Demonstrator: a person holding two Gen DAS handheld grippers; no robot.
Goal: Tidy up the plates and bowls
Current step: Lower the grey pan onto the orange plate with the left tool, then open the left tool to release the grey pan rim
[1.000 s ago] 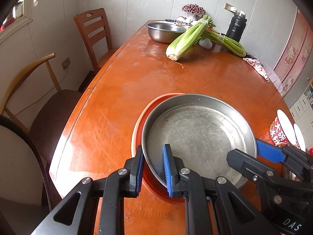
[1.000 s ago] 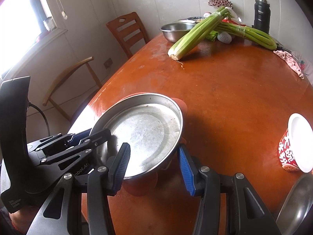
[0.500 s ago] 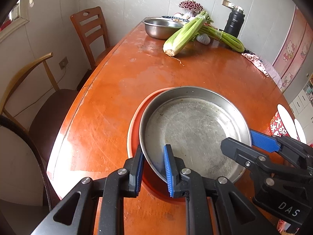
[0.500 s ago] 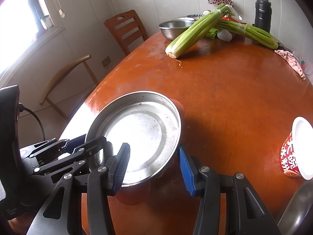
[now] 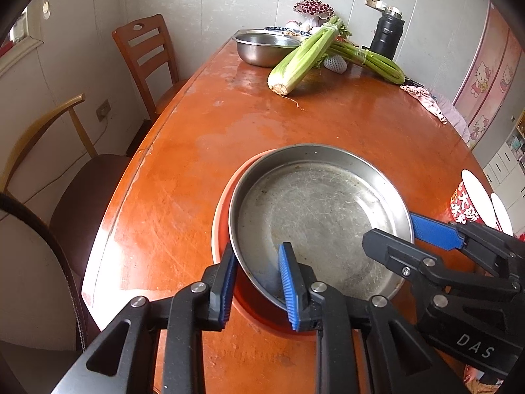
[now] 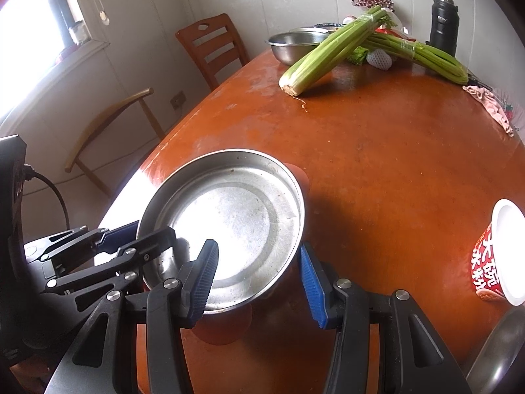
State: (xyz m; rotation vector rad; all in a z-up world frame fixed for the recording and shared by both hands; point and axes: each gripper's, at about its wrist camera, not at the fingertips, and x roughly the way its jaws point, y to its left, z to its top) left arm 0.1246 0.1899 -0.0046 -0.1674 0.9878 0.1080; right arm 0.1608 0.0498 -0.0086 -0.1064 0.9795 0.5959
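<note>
Nearest the left camera, the left gripper [image 5: 256,282] straddles the steel plate's [image 5: 321,216] rim, jaws opening; right gripper [image 6: 259,275] spread around its opposite edge. Release gently so it settles centred on the orange plate [image 5: 223,216] beneath.

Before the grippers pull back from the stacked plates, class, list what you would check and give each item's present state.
1. Steel plate sits on the orange plate: ok, though off-centre, with orange showing on one side.
2. Left gripper clear of the steel rim: not ok; its jaws are opening, with the rim between them.
3. Right gripper clear of the rim: not ok; its fingers straddle it.
4. Steel plate lying flat: cannot tell.
5. Noodle cup apart from the right gripper: ok.
</note>
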